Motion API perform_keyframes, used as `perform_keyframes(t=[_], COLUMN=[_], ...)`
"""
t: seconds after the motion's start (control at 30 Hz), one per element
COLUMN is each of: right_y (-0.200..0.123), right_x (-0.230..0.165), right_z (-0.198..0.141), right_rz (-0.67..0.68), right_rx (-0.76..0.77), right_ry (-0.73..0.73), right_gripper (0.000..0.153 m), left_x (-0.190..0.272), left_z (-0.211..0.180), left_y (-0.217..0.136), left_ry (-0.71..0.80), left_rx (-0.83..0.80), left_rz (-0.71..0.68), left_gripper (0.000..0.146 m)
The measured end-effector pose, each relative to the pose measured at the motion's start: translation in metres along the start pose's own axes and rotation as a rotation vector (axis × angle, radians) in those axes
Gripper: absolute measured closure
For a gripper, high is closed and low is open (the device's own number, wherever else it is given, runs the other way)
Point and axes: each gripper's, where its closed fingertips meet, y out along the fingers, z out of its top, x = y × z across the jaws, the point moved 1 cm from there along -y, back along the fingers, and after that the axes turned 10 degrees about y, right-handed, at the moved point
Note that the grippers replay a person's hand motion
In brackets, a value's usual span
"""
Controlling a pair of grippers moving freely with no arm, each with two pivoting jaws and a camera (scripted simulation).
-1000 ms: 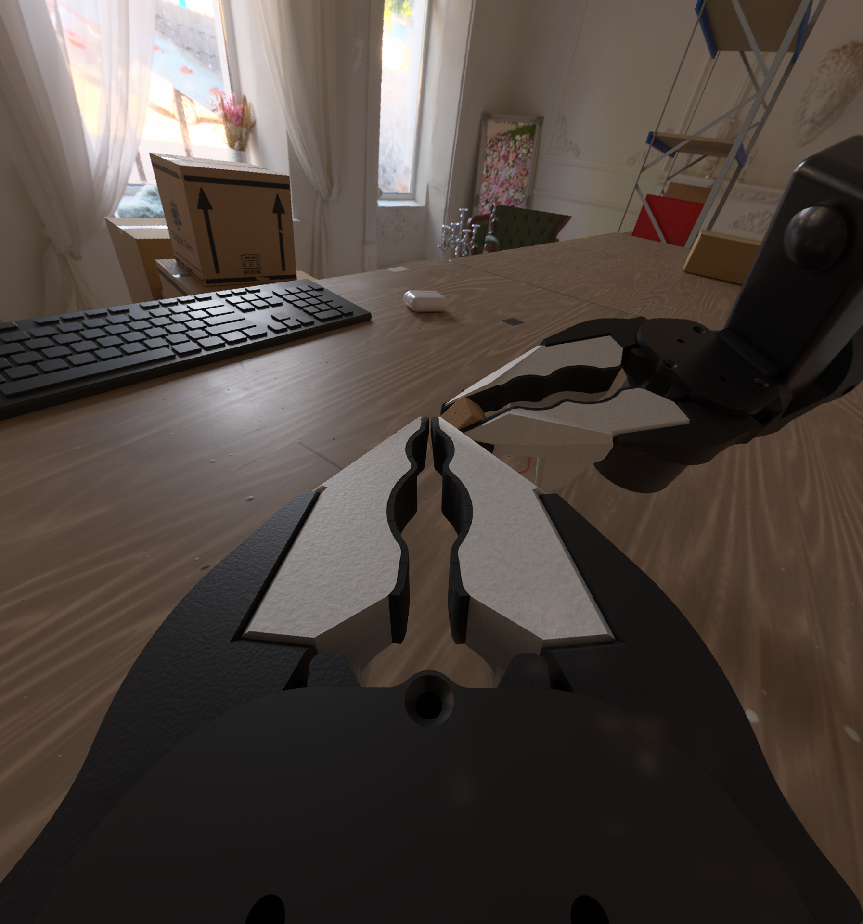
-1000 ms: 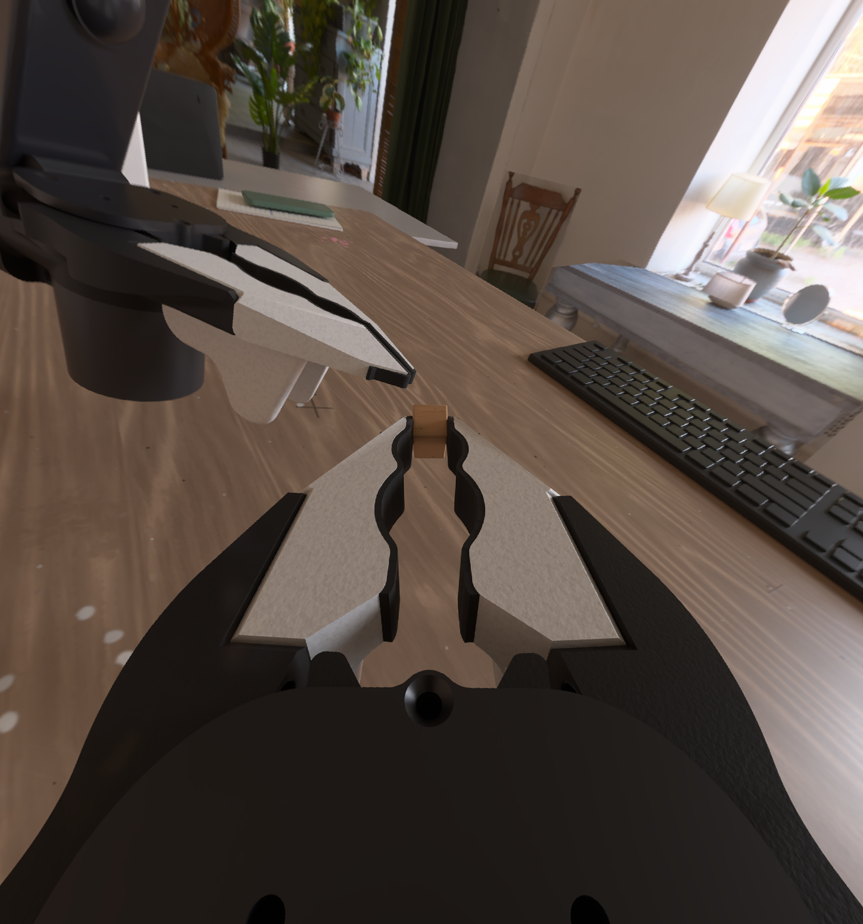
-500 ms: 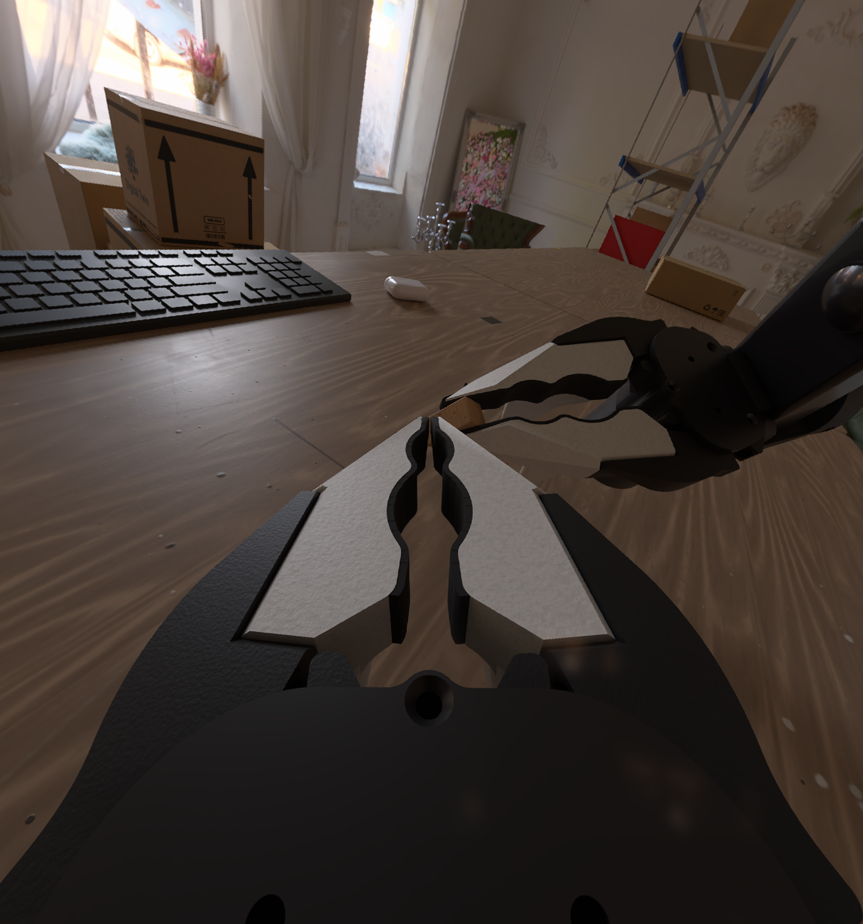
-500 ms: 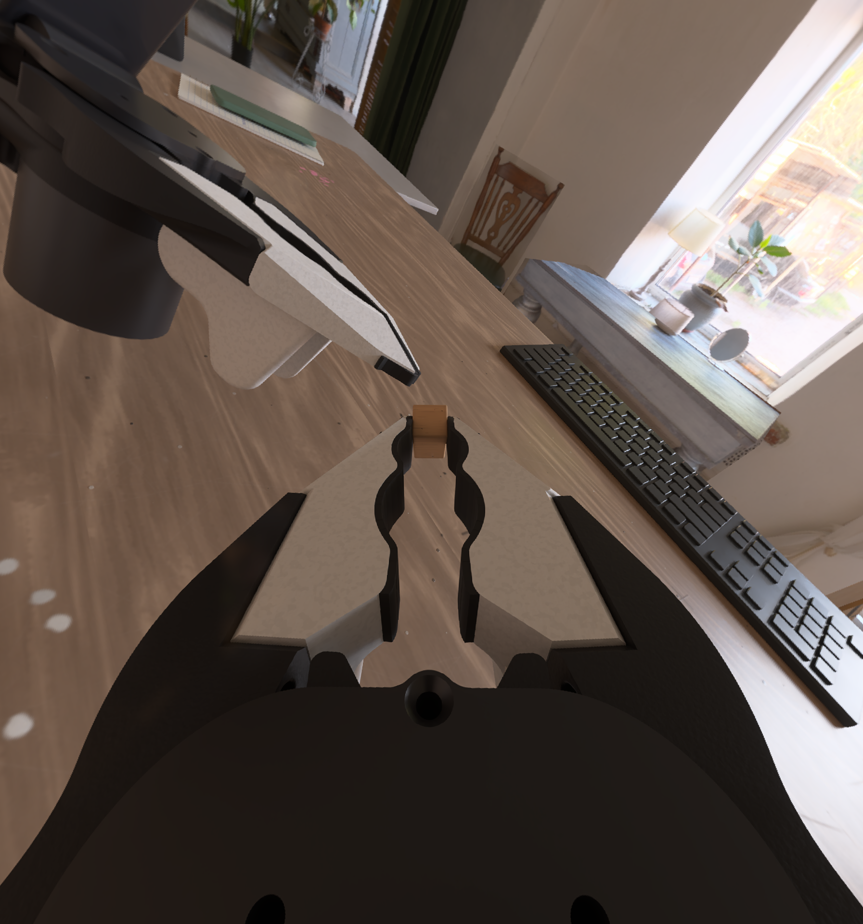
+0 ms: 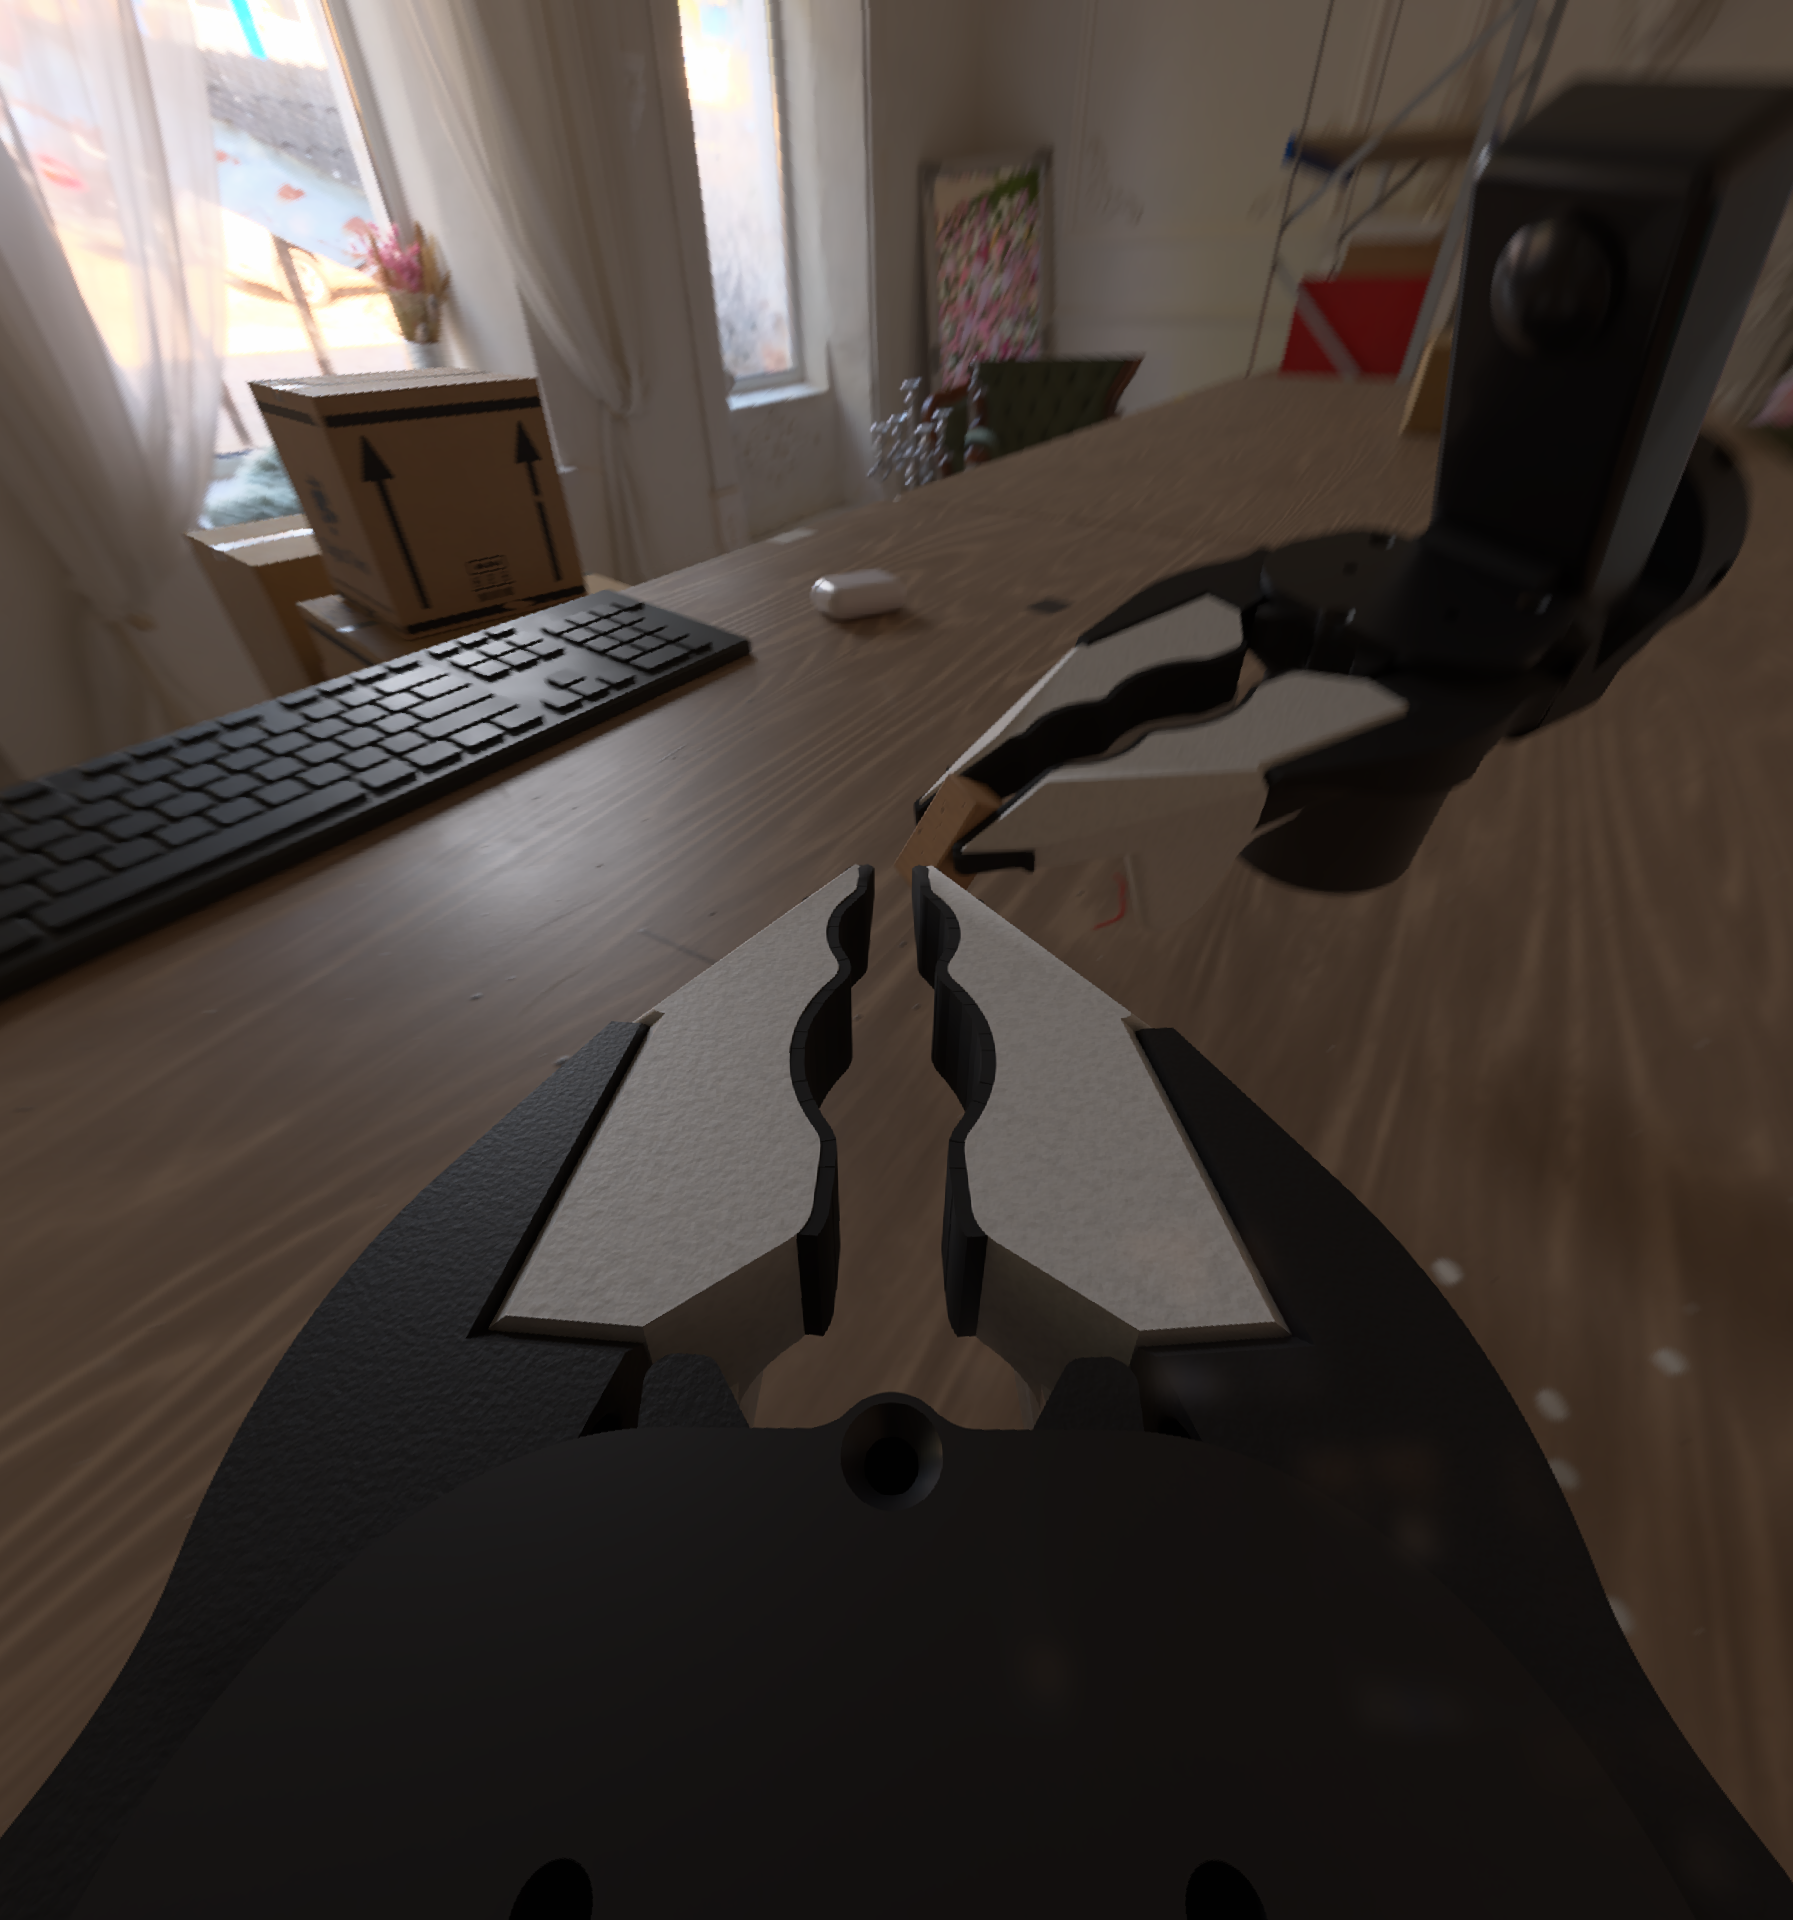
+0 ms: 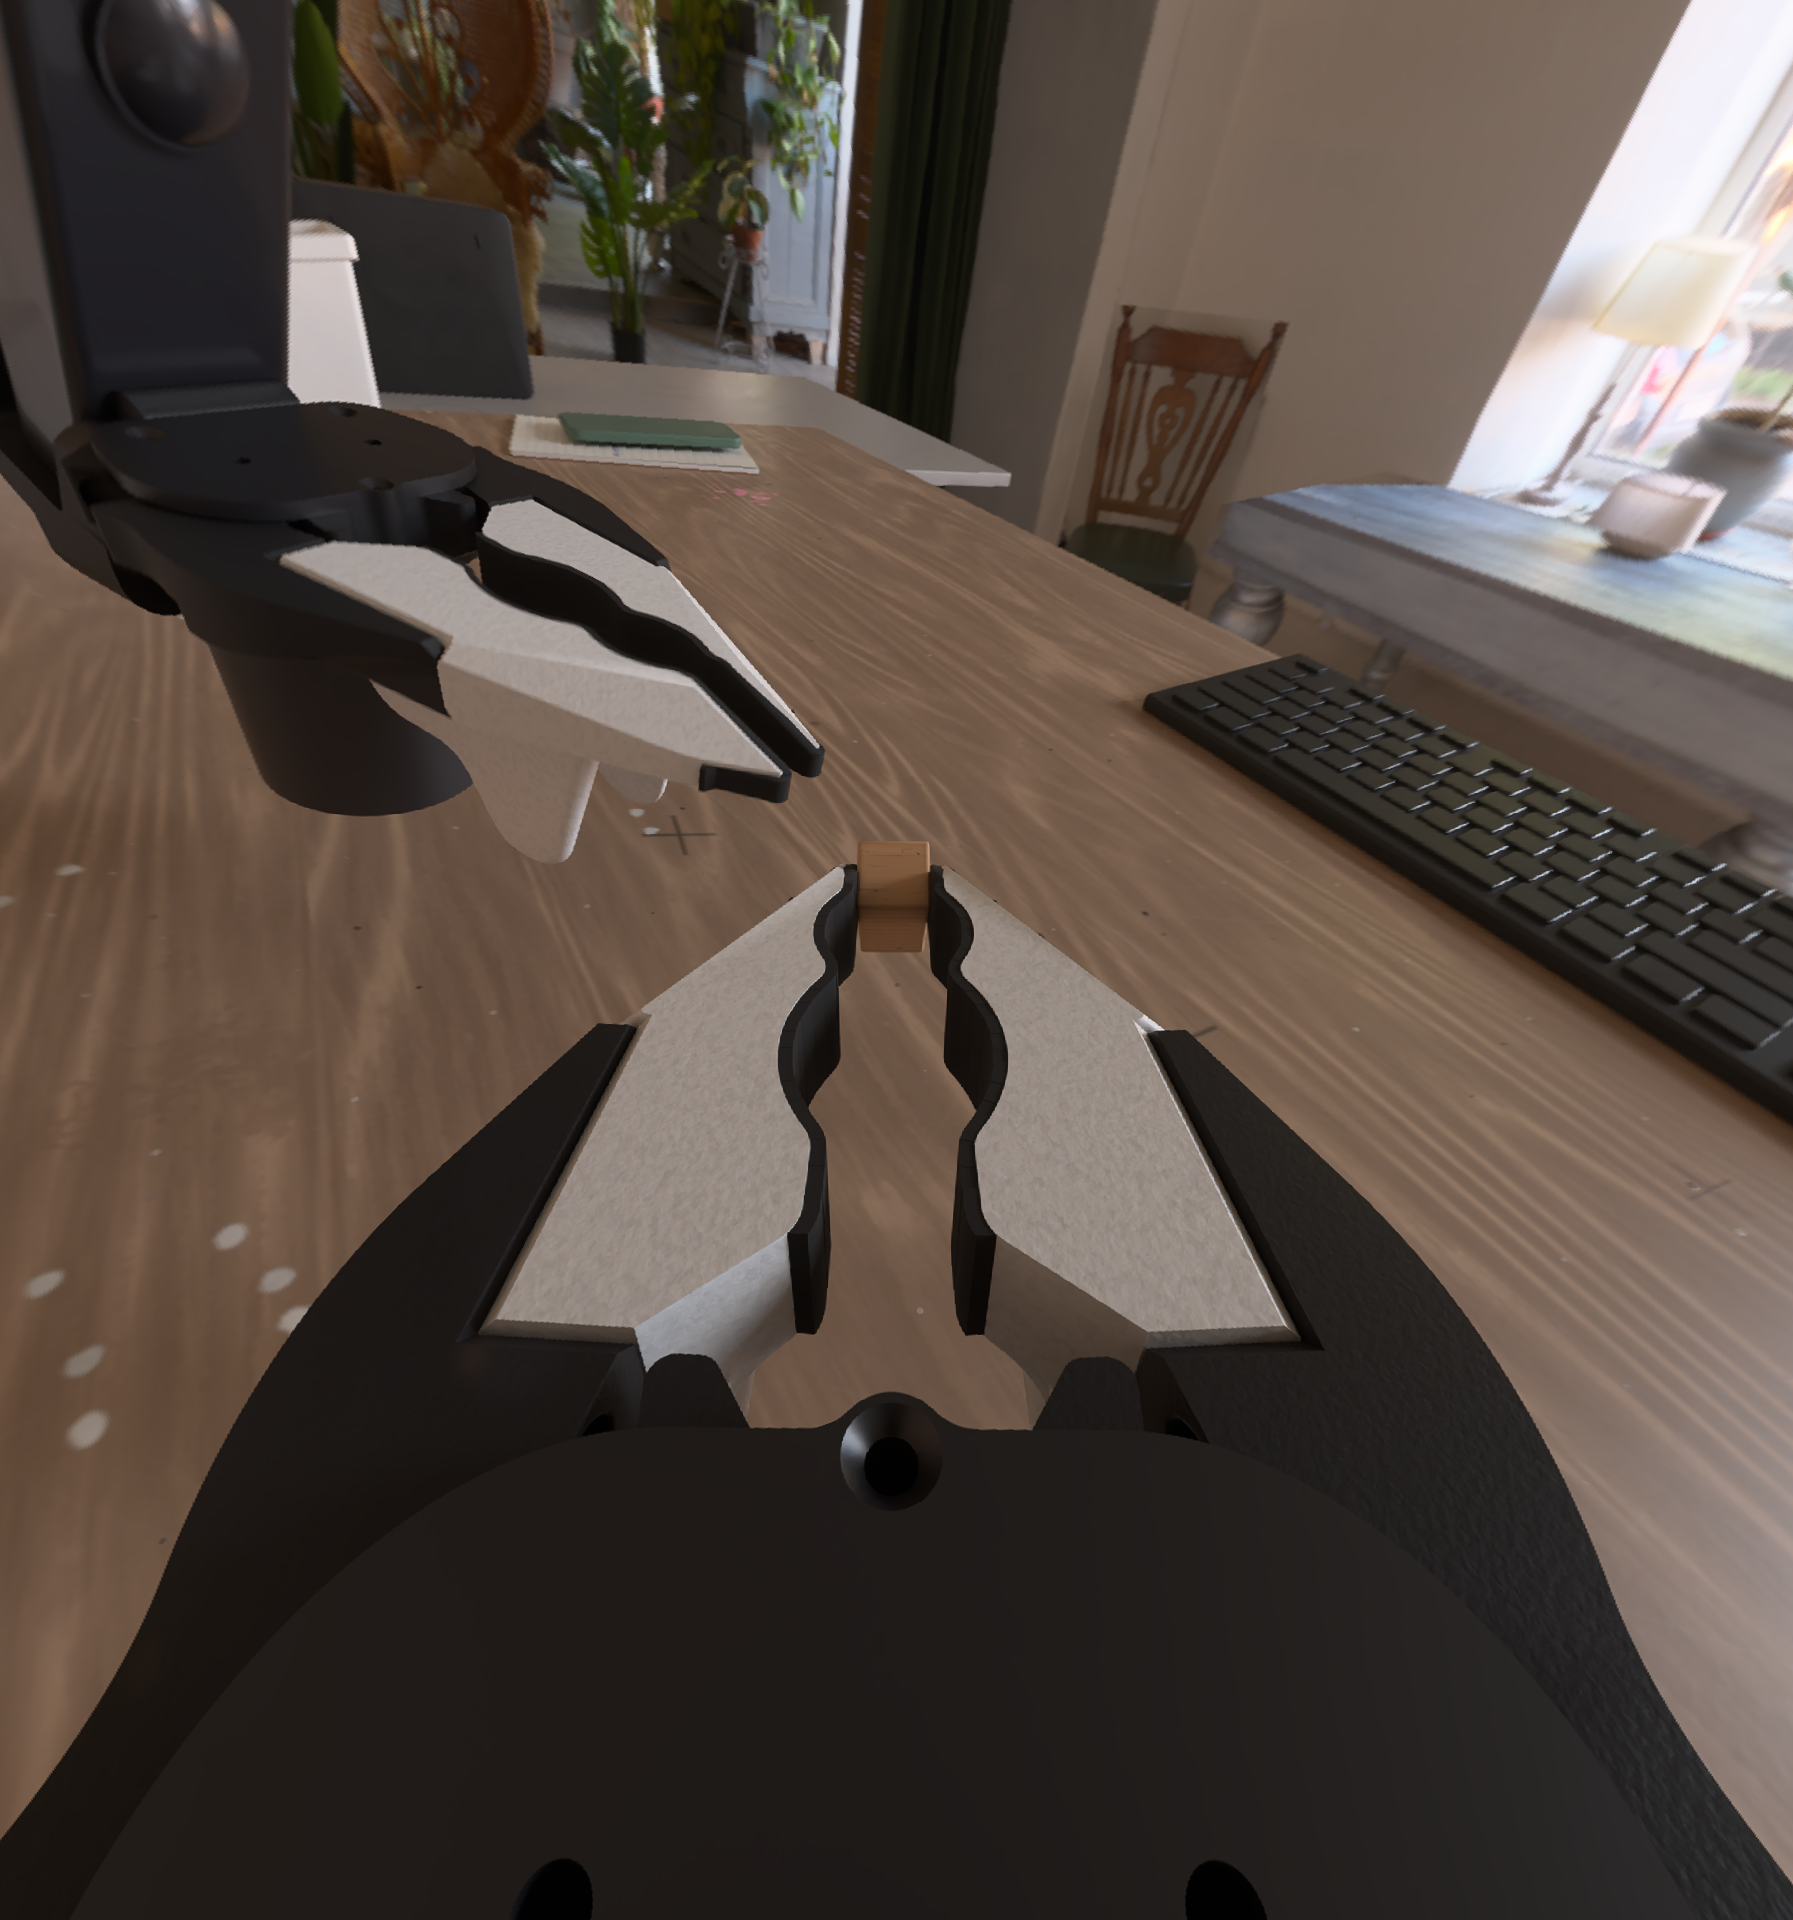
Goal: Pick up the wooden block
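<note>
The right claw (image 6: pixel 893 883) pinches the block (image 6: pixel 892 896) at its tips, seemingly just above the table (image 6: pixel 1131 831), left of the keyboard (image 6: pixel 1515 842). The left claw (image 5: pixel 893 883) hovers beside the block, nearly closed and empty. The grasp looks made; next comes a steady lift.

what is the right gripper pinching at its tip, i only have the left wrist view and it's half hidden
Observer: In the right wrist view it is a small wooden block, clamped squarely between the fingertips of the right gripper.
Operator: is my left gripper touching it
Observer: No. From that side the left gripper hangs up and to the left of the block, with bare table showing between them.
Operator: anything behind me on the table
Observer: A green notebook lies on a white sheet at the far end.
</note>
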Motion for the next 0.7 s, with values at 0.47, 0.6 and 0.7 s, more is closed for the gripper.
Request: perform_keyframes(t=[0.47, 0.6, 0.7], right_y=[0.003, 0.004, 0.004], right_x=[-0.005, -0.002, -0.005], right_z=[-0.010, -0.010, -0.012], right_rz=[0.299, 0.312, 0.329], right_rx=[-0.135, -0.137, -0.155], right_ry=[0.386, 0.441, 0.435], right_gripper=[0.140, 0.140, 0.140], left_x=[0.006, 0.007, 0.007], left_z=[-0.009, -0.008, -0.009], left_y=[0.002, 0.002, 0.002], left_ry=[0.224, 0.218, 0.218], left_rx=[-0.125, -0.116, -0.131], left_rz=[0.046, 0.042, 0.047], left_gripper=[0.138, 0.139, 0.140])
